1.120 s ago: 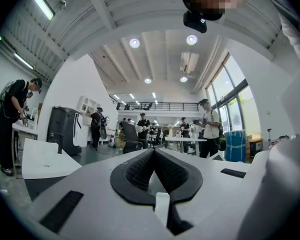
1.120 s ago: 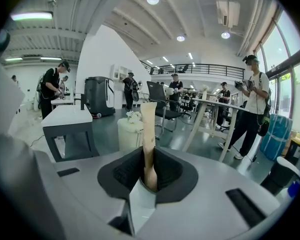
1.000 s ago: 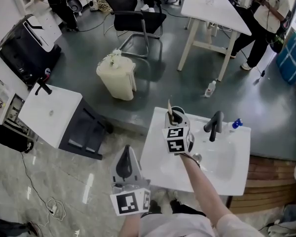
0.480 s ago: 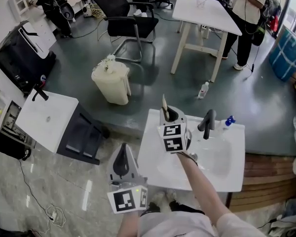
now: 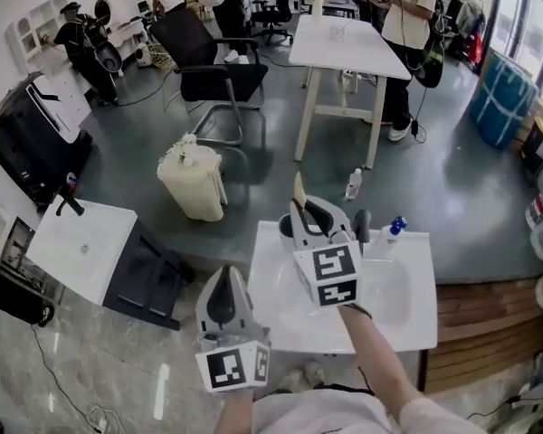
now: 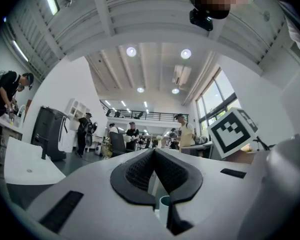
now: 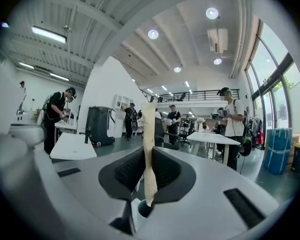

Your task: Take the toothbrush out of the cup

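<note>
A beige toothbrush (image 5: 298,191) stands upright between the pads of my right gripper (image 5: 305,212), raised above the washbasin's back left corner. In the right gripper view the toothbrush (image 7: 149,121) is pinched in my right gripper (image 7: 148,156), whose jaws are closing on it. Its lower end hangs just above the cup (image 7: 141,210). The cup (image 5: 285,233) stands on the basin rim below the gripper. My left gripper (image 5: 224,287) hovers off the basin's left edge with nothing in it. The left gripper view shows my left gripper (image 6: 153,154) with its pads meeting, and the cup (image 6: 164,202) beyond them.
The white washbasin (image 5: 407,319) has a dark tap (image 5: 362,226) and a blue-capped bottle (image 5: 394,228) at its back. A second white basin (image 5: 77,247) stands at the left, a lined bin (image 5: 192,181) behind. People, a chair and a white table fill the far room.
My right gripper has risen with the toothbrush, lifting it up out of the cup. The left gripper has come up a little beside the basin.
</note>
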### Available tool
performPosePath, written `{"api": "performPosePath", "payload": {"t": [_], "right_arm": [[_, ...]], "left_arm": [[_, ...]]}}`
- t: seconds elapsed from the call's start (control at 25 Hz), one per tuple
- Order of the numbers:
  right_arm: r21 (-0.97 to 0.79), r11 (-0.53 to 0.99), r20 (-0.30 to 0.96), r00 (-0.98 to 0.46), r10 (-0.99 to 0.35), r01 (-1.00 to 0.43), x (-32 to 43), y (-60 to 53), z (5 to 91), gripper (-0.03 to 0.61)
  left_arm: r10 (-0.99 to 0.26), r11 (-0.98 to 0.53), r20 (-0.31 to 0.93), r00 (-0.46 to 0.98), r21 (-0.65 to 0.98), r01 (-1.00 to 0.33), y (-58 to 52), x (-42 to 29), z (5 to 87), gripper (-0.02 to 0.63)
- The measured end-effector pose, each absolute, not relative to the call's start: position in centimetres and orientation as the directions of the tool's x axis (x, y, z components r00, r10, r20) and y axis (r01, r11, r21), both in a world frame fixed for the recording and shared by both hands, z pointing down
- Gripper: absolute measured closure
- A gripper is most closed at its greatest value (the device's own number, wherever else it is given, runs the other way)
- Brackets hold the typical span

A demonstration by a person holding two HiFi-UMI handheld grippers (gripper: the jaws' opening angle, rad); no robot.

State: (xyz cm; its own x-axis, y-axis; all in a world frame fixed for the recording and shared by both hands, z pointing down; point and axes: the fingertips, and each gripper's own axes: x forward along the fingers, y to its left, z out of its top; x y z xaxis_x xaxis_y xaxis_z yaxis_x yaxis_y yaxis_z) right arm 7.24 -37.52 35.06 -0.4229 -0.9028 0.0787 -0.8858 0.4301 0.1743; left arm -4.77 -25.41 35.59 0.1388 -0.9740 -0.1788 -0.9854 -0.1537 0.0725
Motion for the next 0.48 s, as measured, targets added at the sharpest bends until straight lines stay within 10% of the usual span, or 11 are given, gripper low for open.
{"api": "performPosePath", "payload": {"t": [0.48], "right_arm": [[0.126, 0.342, -0.293, -0.364, -0.884, -0.931, 13.2, -23.9, 27.1, 0.549]], "left_arm": [[-0.948, -0.202, -0.248, 0.197, -0.006, -0.979, -24.0, -2.4, 31.1, 0.598]]}}
